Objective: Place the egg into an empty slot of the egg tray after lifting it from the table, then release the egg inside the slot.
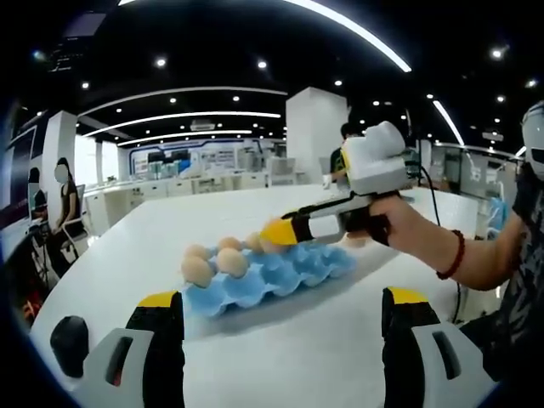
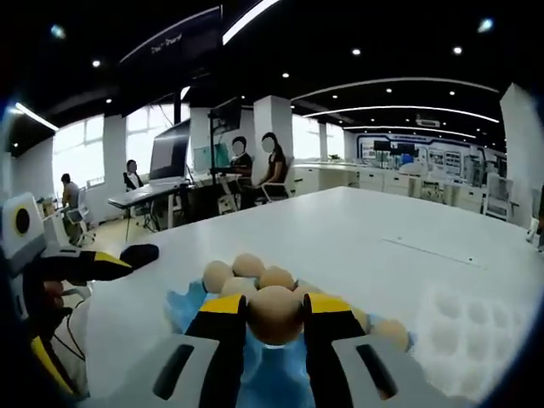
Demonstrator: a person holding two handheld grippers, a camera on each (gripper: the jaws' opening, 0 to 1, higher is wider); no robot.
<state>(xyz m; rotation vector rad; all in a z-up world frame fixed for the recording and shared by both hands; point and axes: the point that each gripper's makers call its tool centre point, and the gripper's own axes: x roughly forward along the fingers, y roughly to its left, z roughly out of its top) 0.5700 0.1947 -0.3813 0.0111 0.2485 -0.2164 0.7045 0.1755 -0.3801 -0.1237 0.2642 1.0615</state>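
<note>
In the left gripper view, your left gripper waits with jaws wide, short of the blue egg tray on the table, while in the right gripper view your right gripper clamps the egg over the tray, apparently for lowering into a slot.

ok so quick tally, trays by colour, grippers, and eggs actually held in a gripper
blue egg tray: 1
white egg tray: 1
grippers: 2, the left gripper open and the right gripper shut
egg held, between the right gripper's jaws: 1
total: 5
</note>
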